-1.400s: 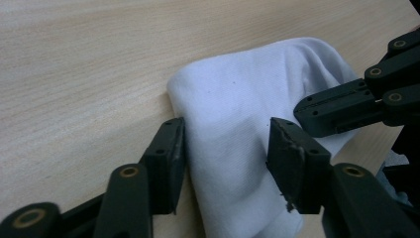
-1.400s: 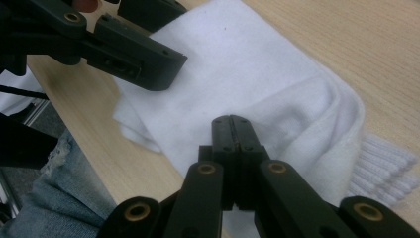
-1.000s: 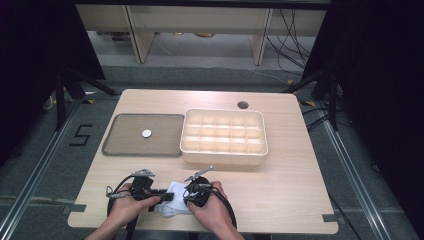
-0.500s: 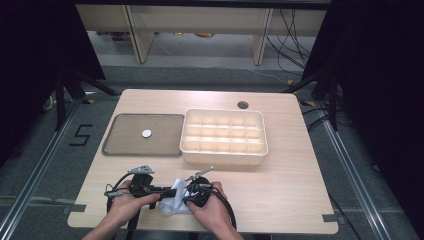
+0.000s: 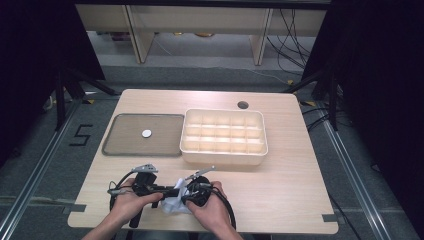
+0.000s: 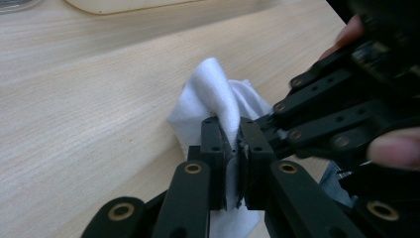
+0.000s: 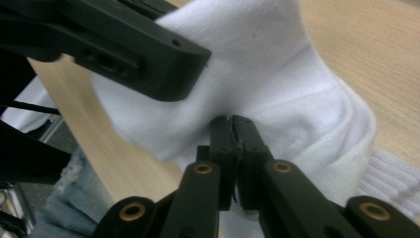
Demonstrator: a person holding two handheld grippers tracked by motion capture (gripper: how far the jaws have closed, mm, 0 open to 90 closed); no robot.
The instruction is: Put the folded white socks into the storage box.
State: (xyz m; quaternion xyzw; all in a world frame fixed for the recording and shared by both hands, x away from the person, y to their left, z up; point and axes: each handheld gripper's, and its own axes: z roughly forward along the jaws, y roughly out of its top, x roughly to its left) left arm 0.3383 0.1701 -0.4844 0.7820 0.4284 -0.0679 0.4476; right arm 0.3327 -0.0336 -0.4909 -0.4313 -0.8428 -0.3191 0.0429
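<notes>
While both my grippers meet at the bottom centre of the frame, the left gripper (image 6: 233, 144) has just closed on the white sock (image 5: 175, 202) (table's near edge); the right gripper (image 7: 232, 130) pinches it too.

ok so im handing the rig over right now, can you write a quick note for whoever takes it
Left gripper: shut on the white sock; a fold of fabric is pinched between its fingers.
Right gripper: shut on the same sock, fabric bunched around its fingers.
The sock sits at the near edge of the table, between both hands.
The cream divided box stands mid-table with its compartments looking empty; the grey tray to its left holds one small white disc.
Done: both grips are set.
Left, probably: fold or bundle the sock, perhaps place it in the box.
</notes>
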